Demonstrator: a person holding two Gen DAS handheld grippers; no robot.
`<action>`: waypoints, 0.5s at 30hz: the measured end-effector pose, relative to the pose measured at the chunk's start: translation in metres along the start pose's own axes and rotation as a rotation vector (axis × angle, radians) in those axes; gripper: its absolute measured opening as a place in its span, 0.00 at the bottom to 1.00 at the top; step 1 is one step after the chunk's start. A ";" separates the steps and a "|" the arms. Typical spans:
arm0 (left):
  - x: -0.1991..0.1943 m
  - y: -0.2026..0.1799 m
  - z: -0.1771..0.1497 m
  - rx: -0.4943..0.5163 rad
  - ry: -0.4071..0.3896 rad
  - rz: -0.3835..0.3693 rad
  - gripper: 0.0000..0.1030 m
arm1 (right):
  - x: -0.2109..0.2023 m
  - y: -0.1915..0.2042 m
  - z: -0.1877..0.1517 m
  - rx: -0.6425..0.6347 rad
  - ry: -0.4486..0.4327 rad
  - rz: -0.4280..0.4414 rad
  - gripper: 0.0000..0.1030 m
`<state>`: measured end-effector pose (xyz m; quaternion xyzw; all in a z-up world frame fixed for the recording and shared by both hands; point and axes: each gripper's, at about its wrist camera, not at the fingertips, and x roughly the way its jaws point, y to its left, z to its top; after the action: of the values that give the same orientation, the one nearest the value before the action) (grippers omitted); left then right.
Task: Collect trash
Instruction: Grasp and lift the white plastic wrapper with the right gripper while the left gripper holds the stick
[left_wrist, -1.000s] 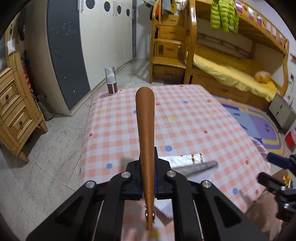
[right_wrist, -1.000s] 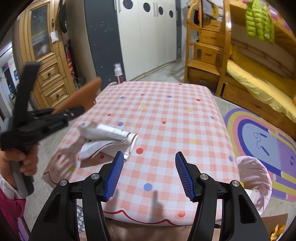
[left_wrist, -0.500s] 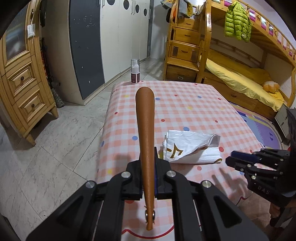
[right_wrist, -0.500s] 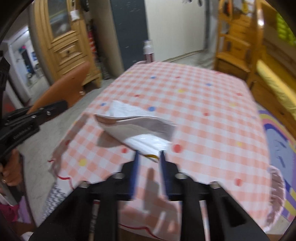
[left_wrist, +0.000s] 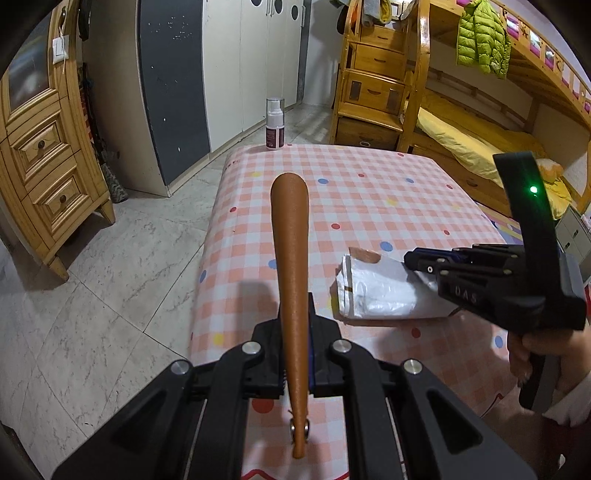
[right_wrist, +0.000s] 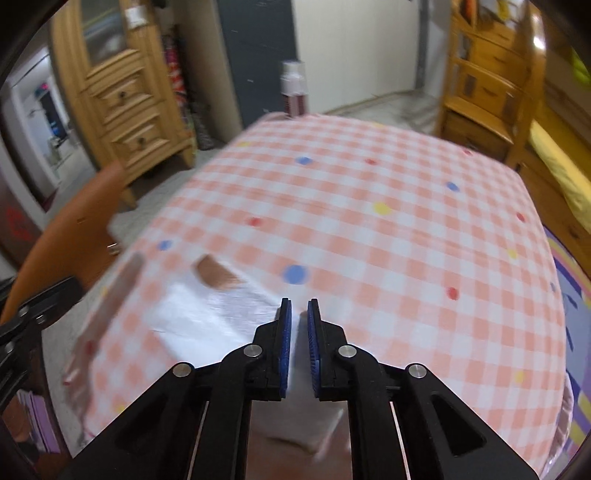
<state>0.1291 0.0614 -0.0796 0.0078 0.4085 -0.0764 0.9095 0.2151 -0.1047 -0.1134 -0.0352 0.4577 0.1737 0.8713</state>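
A crumpled white wrapper (left_wrist: 384, 291) lies on the pink checked tablecloth (left_wrist: 354, 192) near its front. My right gripper (right_wrist: 298, 314) is shut on the wrapper (right_wrist: 221, 314), which runs between its blue pads; the gripper also shows in the left wrist view (left_wrist: 417, 258). My left gripper (left_wrist: 295, 325) is shut on a long brown shoehorn-like stick (left_wrist: 290, 236) that points forward over the table's left front edge. The stick shows blurred at the left in the right wrist view (right_wrist: 74, 229).
A white spray bottle (left_wrist: 275, 123) stands at the table's far left corner. A wooden drawer cabinet (left_wrist: 40, 158) is on the left, wardrobes behind, a wooden bunk bed (left_wrist: 461, 122) on the right. Tiled floor lies left of the table.
My right gripper went from wide open to shut on the white wrapper and moved in low over it. My left gripper swung back and left with the brown stick still in it.
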 end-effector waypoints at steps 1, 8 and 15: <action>0.002 -0.001 0.000 0.002 0.004 -0.003 0.05 | -0.002 -0.005 -0.002 0.013 -0.003 0.025 0.12; 0.008 -0.007 -0.008 0.016 0.022 -0.016 0.05 | -0.026 0.000 -0.032 -0.008 0.045 -0.047 0.12; -0.001 -0.013 -0.018 0.019 0.022 -0.007 0.05 | -0.054 0.012 -0.062 -0.012 0.027 0.007 0.35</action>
<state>0.1138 0.0501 -0.0903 0.0160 0.4177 -0.0835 0.9046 0.1343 -0.1222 -0.1042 -0.0412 0.4687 0.1791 0.8640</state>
